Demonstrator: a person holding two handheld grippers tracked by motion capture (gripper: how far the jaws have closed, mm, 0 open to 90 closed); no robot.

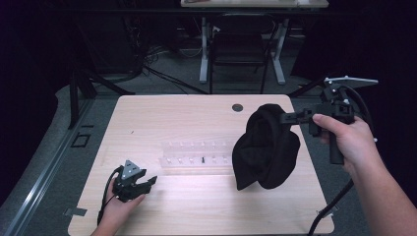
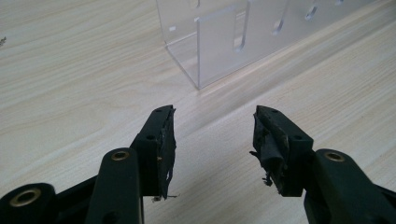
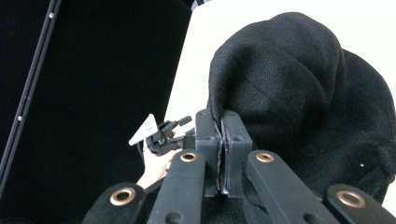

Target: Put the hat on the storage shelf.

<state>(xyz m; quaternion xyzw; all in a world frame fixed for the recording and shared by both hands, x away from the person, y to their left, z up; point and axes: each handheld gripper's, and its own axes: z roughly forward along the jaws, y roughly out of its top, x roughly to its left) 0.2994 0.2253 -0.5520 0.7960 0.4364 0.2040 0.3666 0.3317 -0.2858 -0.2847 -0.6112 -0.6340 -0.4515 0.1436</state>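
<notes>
So we've got the right claw [image 1: 287, 118] pinched tight on the floppy black knit beanie [image 1: 266, 147], dangling above the light wood tabletop [image 1: 196, 206]. Left claw [image 2: 212, 135] rests wide and empty near the clear acrylic organizer [image 1: 196, 157]. Placement looks undone.

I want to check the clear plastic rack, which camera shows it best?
The left gripper view: the clear rack stands close ahead of the open left gripper, walls and slots distinct. The high view shows the whole rack, but faint against the table.
</notes>
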